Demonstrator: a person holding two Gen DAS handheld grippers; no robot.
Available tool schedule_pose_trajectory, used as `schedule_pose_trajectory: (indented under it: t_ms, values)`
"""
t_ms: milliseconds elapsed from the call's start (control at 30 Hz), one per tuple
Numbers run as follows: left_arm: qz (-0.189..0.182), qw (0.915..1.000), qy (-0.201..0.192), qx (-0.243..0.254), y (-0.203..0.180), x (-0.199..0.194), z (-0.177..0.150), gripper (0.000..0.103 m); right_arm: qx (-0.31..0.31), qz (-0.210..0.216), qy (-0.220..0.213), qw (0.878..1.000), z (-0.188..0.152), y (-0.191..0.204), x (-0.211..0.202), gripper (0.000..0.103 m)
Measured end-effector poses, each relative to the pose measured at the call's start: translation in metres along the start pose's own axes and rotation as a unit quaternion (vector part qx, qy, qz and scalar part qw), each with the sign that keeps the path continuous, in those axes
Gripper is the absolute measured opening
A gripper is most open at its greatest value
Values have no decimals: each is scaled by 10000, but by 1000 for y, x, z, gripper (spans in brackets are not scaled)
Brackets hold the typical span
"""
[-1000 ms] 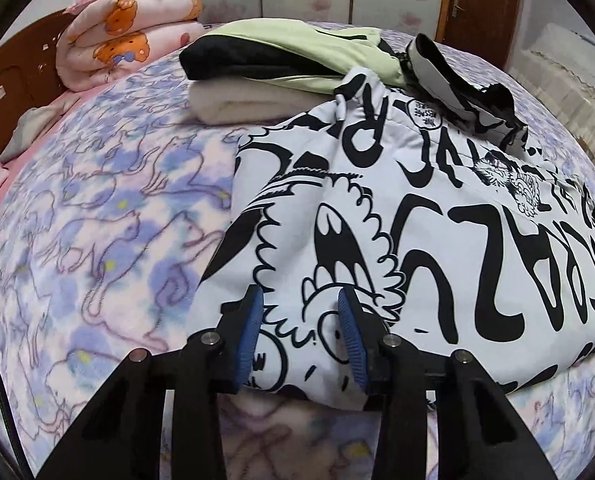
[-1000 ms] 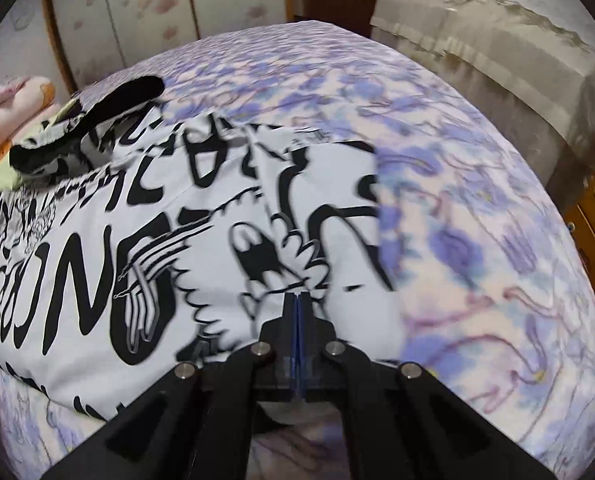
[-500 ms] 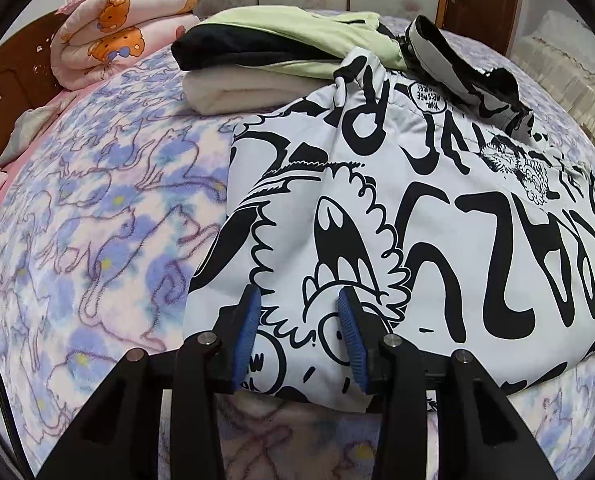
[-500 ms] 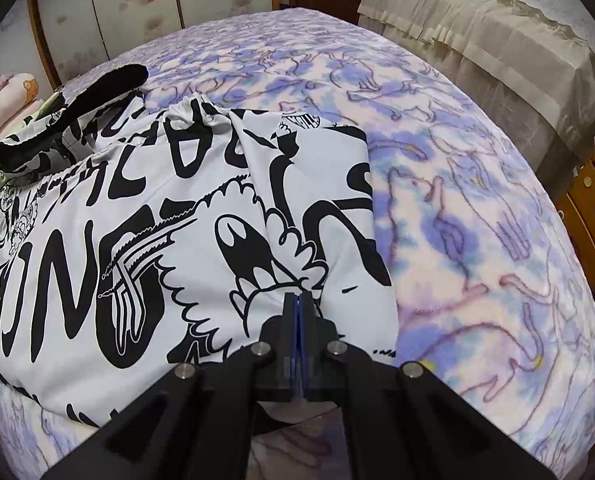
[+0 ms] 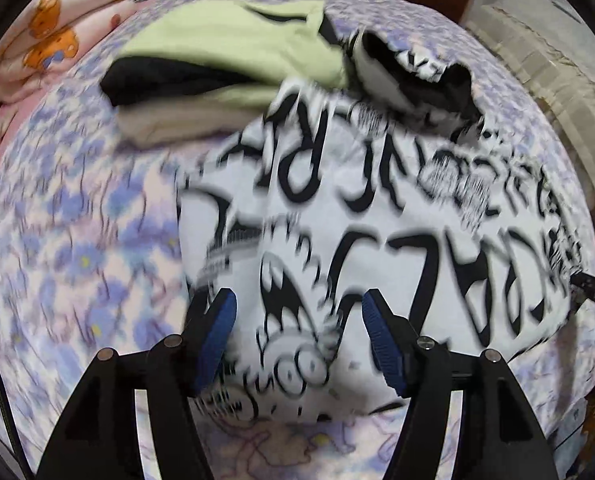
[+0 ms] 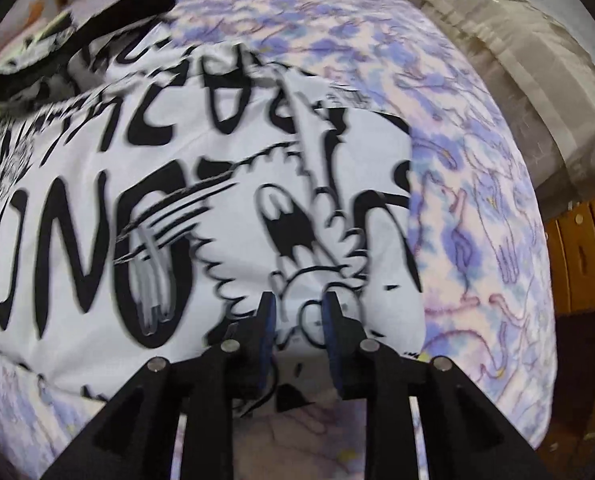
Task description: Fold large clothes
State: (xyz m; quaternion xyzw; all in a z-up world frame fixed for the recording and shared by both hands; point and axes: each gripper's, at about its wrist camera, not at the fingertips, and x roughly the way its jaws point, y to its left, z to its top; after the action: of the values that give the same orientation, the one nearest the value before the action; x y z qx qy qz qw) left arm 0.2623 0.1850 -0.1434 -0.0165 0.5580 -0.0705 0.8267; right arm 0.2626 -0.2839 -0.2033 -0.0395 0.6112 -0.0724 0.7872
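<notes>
Your left claw (image 5: 297,320) and right claw (image 6: 297,320) have just been opening, both now spread clear of the lettered shirt (image 5: 377,240) lying folded on the bed (image 5: 77,260), its print too blurred to read.

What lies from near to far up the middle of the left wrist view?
Left gripper → white garment with black cartoon lettering → pale green folded garment → purple floral bedspread.
</notes>
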Motion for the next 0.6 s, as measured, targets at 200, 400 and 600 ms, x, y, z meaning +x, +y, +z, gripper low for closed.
schedule_pose_trajectory:
  t_ms: [200,400,600]
  values:
    - [-453,9986,-206,-156,-7,-12,91,67,-417,411,-461,9972,60,29,-52,24]
    - [-732,9962,-435,-179,-23,18,185,68,-184,1160,-1104,9869,169,51,-76,40]
    - [-782,9967,118,183,-42,83,244,68,5,1467,-1278,9809,255,71,-54,40]
